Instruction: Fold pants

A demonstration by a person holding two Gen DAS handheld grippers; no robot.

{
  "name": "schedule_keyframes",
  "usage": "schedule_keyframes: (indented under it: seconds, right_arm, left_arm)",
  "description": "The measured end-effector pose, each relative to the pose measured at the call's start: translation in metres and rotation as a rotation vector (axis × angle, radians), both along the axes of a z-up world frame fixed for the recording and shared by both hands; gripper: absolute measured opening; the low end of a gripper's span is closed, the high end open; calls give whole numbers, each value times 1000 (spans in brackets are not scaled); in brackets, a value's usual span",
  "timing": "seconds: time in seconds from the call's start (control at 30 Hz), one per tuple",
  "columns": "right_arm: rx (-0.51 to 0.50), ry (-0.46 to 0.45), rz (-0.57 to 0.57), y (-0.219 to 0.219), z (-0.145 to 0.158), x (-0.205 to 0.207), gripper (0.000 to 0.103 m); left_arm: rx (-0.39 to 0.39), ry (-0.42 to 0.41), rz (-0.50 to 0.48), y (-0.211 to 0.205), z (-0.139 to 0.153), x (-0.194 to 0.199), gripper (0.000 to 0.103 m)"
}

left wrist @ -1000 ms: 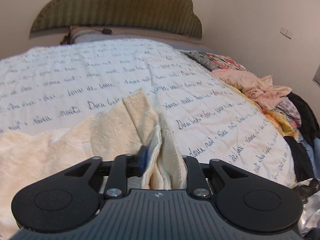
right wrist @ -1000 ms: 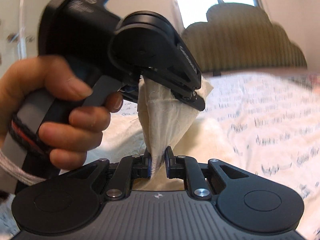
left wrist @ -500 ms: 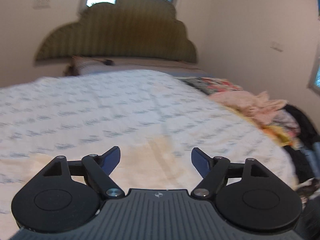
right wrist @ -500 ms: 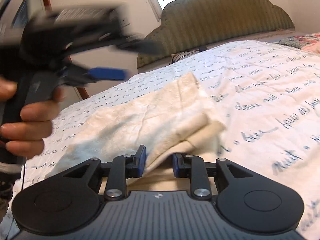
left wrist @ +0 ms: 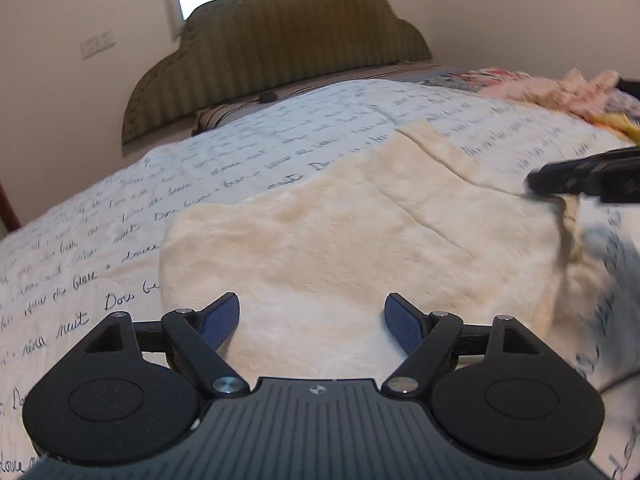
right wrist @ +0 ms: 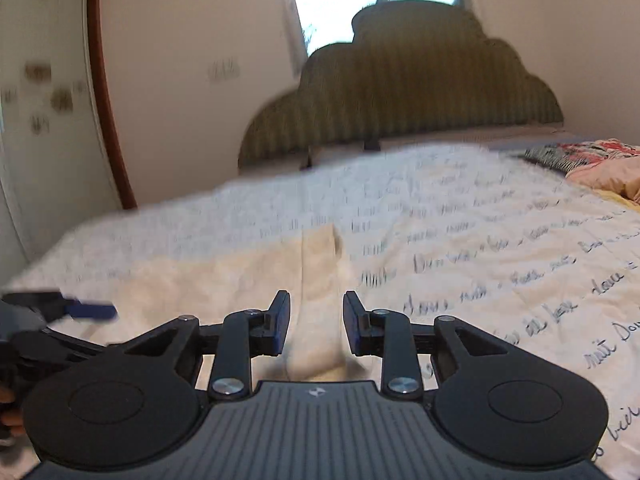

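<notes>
The cream fleece pants (left wrist: 352, 232) lie folded on the script-printed bedspread (left wrist: 120, 216), long axis running left to right, directly under the left gripper (left wrist: 312, 322) (spread wide, empty), while the right gripper (right wrist: 313, 322), part-open, straddles their right edge without pinching.

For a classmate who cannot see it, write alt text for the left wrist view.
The left gripper hangs open, holding nothing, over cream fleece pants lying folded on a script-printed bedspread. At the right edge, the blurred right gripper is at the pants' edge; a scalloped green headboard stands behind.
</notes>
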State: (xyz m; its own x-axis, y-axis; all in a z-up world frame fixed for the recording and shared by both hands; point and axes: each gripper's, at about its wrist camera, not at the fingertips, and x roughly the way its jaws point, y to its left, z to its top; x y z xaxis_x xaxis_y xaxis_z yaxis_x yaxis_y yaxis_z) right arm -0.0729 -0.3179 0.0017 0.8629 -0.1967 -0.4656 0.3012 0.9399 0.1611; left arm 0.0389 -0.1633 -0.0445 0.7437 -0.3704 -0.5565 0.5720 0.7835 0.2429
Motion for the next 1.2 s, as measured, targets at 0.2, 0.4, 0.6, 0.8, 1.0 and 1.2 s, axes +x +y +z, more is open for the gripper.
schedule_keyframes:
  seconds: [0.2,0.4,0.6,0.8,1.0,1.2]
  right_arm:
    - [-55,84,43,9,-9,-11,29]
    - [-194,54,165,11,29,46,29]
    - [-219,149,288,12,16,131,29]
    - [-211,270,188,-16,-24,123,30]
    - [-237,199,164,-12,-1,96,33]
    - [-243,265,285,11,-19,114,57]
  left_arm:
    - [-21,-34,-59,12,16,2,83]
    - [-78,-86,38,19,41,41,83]
    - [-133,-10,104,20,48,95,83]
    - [10,73,280,13,14,155,82]
    - [-28,27,342,22,17,141,79]
    - [-139,96,236,35,35,93,81]
